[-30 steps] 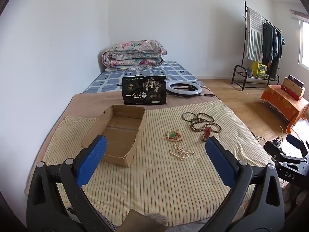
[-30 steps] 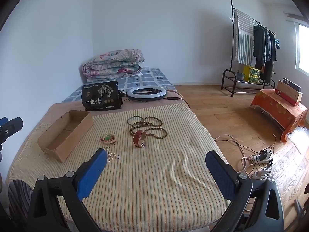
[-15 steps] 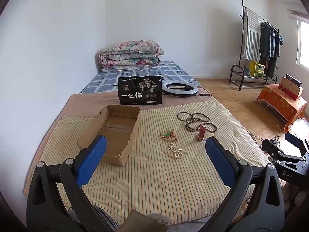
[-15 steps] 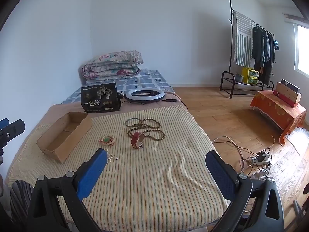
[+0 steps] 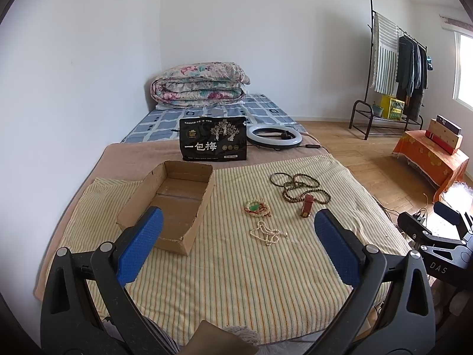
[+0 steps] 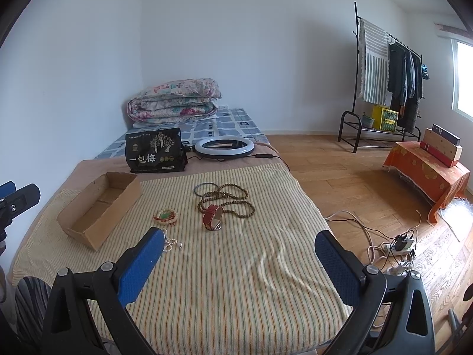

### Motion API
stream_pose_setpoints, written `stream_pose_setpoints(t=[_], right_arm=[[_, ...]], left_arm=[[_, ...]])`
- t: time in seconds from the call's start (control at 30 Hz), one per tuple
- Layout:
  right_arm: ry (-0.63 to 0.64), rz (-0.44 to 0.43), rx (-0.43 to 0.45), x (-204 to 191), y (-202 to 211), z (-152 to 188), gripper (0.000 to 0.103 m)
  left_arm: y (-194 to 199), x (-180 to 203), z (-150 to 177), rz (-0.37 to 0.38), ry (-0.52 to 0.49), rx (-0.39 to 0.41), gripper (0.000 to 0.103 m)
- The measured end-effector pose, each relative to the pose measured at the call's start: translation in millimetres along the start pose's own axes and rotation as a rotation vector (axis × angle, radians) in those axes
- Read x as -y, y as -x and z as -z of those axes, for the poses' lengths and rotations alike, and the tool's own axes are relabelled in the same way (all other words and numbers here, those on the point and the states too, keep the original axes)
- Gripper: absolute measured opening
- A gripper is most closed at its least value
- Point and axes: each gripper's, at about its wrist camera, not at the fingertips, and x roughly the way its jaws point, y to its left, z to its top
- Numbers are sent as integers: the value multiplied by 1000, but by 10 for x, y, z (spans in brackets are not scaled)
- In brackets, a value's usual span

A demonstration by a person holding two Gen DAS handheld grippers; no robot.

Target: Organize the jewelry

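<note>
Both rigs have pulled back a bit, so the left hand-held gripper (image 5: 236,236) and right hand-held gripper (image 6: 236,254) hang wide open, holding nothing, with the pearl bracelet (image 5: 267,233), red watch (image 6: 212,221) and cardboard box (image 5: 174,204) ahead on the bed (image 5: 236,281).

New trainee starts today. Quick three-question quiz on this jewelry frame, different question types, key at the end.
1. True or false: the cardboard box already holds jewelry.
2. Which piece lies nearest the left gripper? A pearl strand B dark bangle C red watch
3. Fill in: both grippers, including the right gripper, are ____.

Key: 1 false; 2 A; 3 open
</note>
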Motion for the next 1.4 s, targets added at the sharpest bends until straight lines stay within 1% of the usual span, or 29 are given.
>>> stream_pose_setpoints(t=[0.67, 1.4], right_arm=[[3, -10, -7, -29, 35, 5, 103], [10, -32, -13, -87, 53, -13, 103]], left_arm=[[26, -40, -32, 12, 16, 4, 103], [45, -61, -18, 11, 10, 0, 103]])
